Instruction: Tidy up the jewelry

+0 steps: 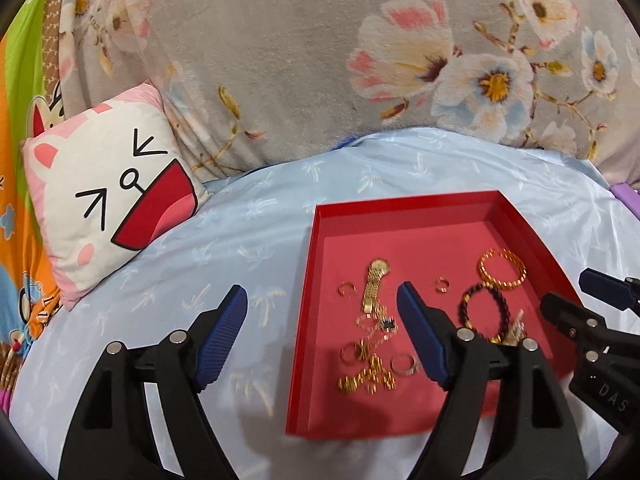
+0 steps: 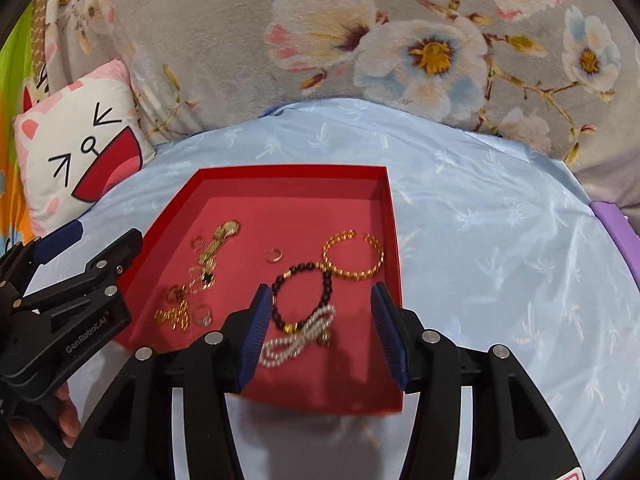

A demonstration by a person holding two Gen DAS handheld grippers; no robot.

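Note:
A shallow red tray (image 1: 400, 205) (image 2: 288, 171) lies on the light blue sheet. In it are a gold watch (image 1: 375, 282) (image 2: 219, 239), a gold bangle (image 1: 516, 276) (image 2: 354, 272), a dark bead bracelet (image 1: 466, 300) (image 2: 326, 286), a white pearl bracelet (image 2: 296, 340), small rings and a tangle of gold chains (image 1: 368, 376) (image 2: 176, 314). My left gripper (image 1: 320, 292) (image 2: 106, 234) stands open astride the tray's left wall, gripping nothing. My right gripper (image 2: 320, 290) (image 1: 568, 288) is open over the tray's near right part, above the bead and pearl bracelets, apart from them.
A cat-face pillow (image 1: 108, 204) (image 2: 80, 152) leans at the left. A grey floral blanket (image 1: 300, 60) (image 2: 224, 40) rises behind the blue sheet (image 1: 240, 220) (image 2: 500, 220). A purple thing (image 2: 612, 220) shows at the right edge. Fingers of a hand (image 2: 66, 416) hold the left gripper.

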